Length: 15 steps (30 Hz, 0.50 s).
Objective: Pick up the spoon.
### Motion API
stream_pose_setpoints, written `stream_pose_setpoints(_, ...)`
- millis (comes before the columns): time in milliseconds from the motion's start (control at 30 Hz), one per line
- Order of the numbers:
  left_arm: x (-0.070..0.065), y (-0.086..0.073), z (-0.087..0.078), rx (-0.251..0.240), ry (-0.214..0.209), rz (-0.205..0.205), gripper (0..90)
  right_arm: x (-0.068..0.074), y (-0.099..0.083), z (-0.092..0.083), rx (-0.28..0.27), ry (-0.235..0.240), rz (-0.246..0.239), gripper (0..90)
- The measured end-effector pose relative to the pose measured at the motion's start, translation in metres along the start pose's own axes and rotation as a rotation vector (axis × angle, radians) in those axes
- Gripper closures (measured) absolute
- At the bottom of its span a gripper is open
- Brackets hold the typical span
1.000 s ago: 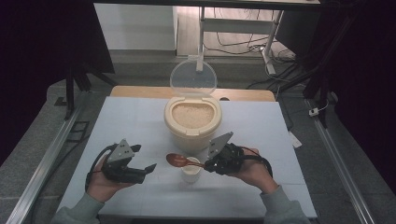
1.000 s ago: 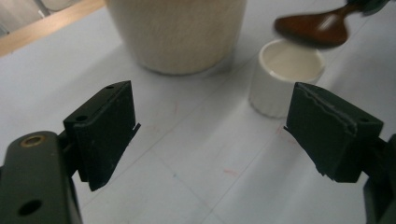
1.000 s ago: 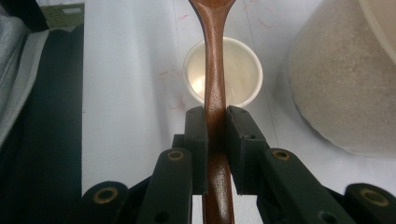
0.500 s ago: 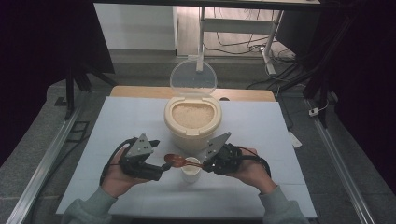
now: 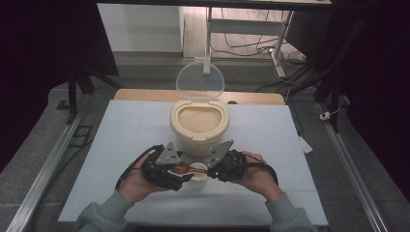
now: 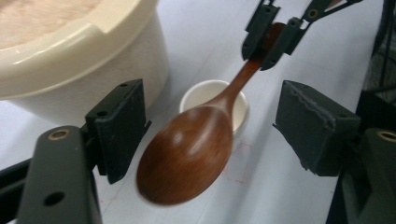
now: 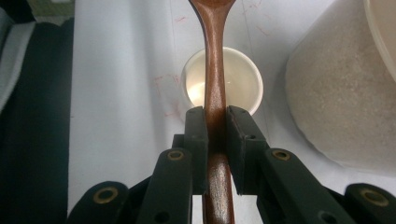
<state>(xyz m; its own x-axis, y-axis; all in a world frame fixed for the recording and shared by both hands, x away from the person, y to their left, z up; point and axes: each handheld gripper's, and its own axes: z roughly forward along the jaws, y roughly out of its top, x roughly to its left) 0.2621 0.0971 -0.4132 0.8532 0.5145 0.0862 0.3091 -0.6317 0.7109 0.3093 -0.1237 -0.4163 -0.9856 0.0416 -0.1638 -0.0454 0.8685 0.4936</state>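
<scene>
Both grippers, left [image 5: 178, 170] & right [image 5: 211, 166], meet over a small white cup [image 5: 197, 175] w/ a wooden spoon [image 5: 186, 168] between, right in front of the open rice container [image 5: 199, 126].

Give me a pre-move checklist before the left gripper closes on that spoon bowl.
1. Right gripper clamped on the wooden spoon handle: ok.
2. Left gripper open, spoon bowl between its jaws: ok.
3. Left jaws touching the spoon bowl: not yet, gaps on both sides; ok.
4. Small white cup upright under the spoon: ok; it looks empty.
5. Rice container lid open, rice exposed: ok.
6. Anything in the spoon bowl: cannot tell, its hollow side is not shown.
</scene>
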Motion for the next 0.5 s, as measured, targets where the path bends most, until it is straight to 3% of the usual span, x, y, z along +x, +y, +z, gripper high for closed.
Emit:
stream_pose_setpoints(100, -0.001, 0.002, 0.003, 0.026, -0.006, 0.011, 28.7, 0.003, 0.003, 0.002, 0.007, -0.008, -0.018, 78.4)
stream_pose_setpoints(300, -0.006, 0.007, 0.018, 0.126, -0.049, 0.045, 34.6, 0.007, 0.007, 0.005, 0.016, -0.014, -0.046, 78.4)
stream_pose_setpoints(500, -0.005, 0.009, 0.025, 0.154, -0.06, 0.056, 40.0, 0.008, 0.008, 0.006, 0.025, -0.016, -0.057, 78.4)
